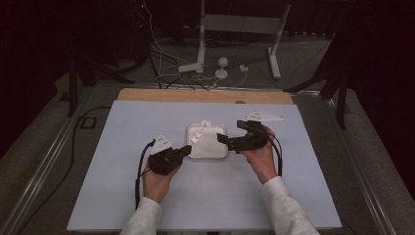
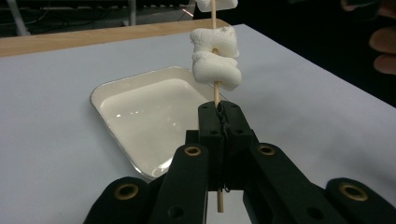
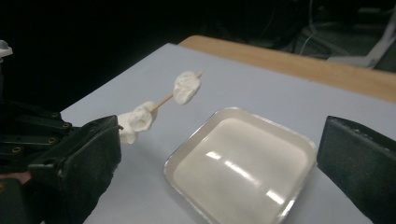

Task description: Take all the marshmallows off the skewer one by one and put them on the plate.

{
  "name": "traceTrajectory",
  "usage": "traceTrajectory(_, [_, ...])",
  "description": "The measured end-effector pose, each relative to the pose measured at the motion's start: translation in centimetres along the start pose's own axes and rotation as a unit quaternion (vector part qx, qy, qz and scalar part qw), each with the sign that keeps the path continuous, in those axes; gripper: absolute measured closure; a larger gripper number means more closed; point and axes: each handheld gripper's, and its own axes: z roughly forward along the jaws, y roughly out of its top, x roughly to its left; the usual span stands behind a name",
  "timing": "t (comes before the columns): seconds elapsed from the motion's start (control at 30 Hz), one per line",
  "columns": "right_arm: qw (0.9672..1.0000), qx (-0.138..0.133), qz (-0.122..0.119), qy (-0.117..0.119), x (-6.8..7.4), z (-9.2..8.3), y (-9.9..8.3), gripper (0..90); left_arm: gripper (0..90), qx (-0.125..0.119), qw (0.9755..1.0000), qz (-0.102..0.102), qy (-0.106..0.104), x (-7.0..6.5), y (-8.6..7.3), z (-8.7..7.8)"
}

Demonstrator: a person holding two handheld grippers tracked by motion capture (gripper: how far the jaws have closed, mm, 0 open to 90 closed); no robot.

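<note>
A thin wooden skewer (image 2: 216, 91) carries white marshmallows (image 2: 216, 57), with my left gripper (image 2: 219, 114) shut on its lower end. In the high view the left gripper (image 1: 186, 150) sits at the tray's left edge, and the marshmallows (image 1: 198, 136) hang above the white tray (image 1: 215, 148). The tray (image 2: 149, 121) has nothing in it. At the tray's right side my right gripper (image 1: 223, 140) points left toward it. In its own view the right gripper (image 3: 222, 140) stands wide open with nothing gripped. Beyond its jaws I see the tray (image 3: 261, 177) and two marshmallows (image 3: 187, 86) on the skewer.
A pale mat (image 1: 122, 196) covers the table, with a wooden strip (image 1: 205, 96) along its far edge. Past the table, cables and white stand legs (image 1: 200, 44) lie on the dark floor. Bare mat surrounds the tray on all sides.
</note>
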Motion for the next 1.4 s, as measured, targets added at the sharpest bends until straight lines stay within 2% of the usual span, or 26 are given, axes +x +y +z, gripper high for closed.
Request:
traceTrajectory(0.13, [0.9996, 0.013, 0.013, 0.019, -0.1, 1.0, -0.2, 9.2, 90.0, -0.003, 1.0000, 0.005, -0.006, -0.3, -0.1, 0.2])
traceTrajectory(0.17, [0.9989, 0.024, 0.023, 0.034, -0.2, 1.5, -0.3, 17.4, 90.0, -0.003, 0.9999, 0.008, -0.007, -0.4, -0.1, 0.2])
traceTrajectory(0.23, [0.9975, 0.029, 0.036, 0.054, -0.3, 1.9, -0.3, 26.3, 90.0, -0.003, 0.9998, 0.014, -0.012, -0.6, -0.2, 0.4])
traceTrajectory(0.33, [0.9960, 0.029, 0.051, 0.068, -0.3, 2.4, -0.1, 38.5, 90.0, -0.003, 0.9998, 0.017, -0.014, -0.8, -0.2, 0.5])
traceTrajectory(0.37, [0.9960, 0.029, 0.051, 0.068, -0.3, 2.4, -0.1, 38.5, 90.0, -0.002, 0.9997, 0.018, -0.015, -0.8, -0.2, 0.5])
traceTrajectory(0.4, [0.9947, 0.031, 0.062, 0.076, -0.3, 2.7, 0.0, 43.9, 90.0, -0.003, 0.9997, 0.019, -0.014, -0.9, -0.2, 0.5])
traceTrajectory(0.47, [0.9942, 0.032, 0.067, 0.078, -0.3, 2.8, 0.0, 45.6, 90.0, -0.004, 0.9997, 0.020, -0.015, -0.9, -0.2, 0.5])
traceTrajectory(0.6, [0.9907, 0.033, 0.095, 0.091, -0.4, 3.5, 0.3, 51.3, 90.0, -0.012, 0.9994, 0.026, -0.019, -1.1, -0.2, 0.5])
traceTrajectory(0.7, [0.9885, 0.029, 0.110, 0.099, -0.6, 3.7, 0.4, 60.6, 90.0, -0.018, 0.9990, 0.033, -0.023, -1.2, -0.3, 0.5])
traceTrajectory(0.73, [0.9885, 0.029, 0.110, 0.099, -0.6, 3.7, 0.4, 60.6, 90.0, -0.019, 0.9990, 0.034, -0.024, -1.3, -0.3, 0.5])
traceTrajectory(0.77, [0.9866, 0.028, 0.118, 0.109, -0.7, 3.8, 0.3, 66.6, 90.0, -0.018, 0.9989, 0.036, -0.025, -1.3, -0.3, 0.5])
traceTrajectory(0.87, [0.9837, 0.018, 0.128, 0.126, -0.7, 3.7, 0.3, 74.5, 90.0, -0.013, 0.9988, 0.040, -0.025, -1.3, -0.6, 0.7])
traceTrajectory(0.97, [0.9838, 0.014, 0.124, 0.129, -0.5, 3.5, 0.5, 76.7, 90.0, -0.008, 0.9986, 0.046, -0.027, -1.4, -0.7, 1.0])
traceTrajectory(1.0, [0.9856, 0.012, 0.114, 0.124, -0.2, 3.4, 0.7, 77.7, 90.0, -0.007, 0.9984, 0.048, -0.027, -1.4, -0.7, 1.0])
traceTrajectory(1.1, [0.9869, 0.004, 0.109, 0.118, 0.0, 3.0, 1.0, 78.7, 90.0, -0.005, 0.9982, 0.054, -0.028, -1.5, -0.7, 1.0])
traceTrajectory(1.4, [0.9869, -0.013, 0.119, 0.108, 0.3, 2.7, 1.3, 79.4, 90.0, -0.007, 0.9978, 0.062, -0.022, -1.1, -0.7, 0.5])
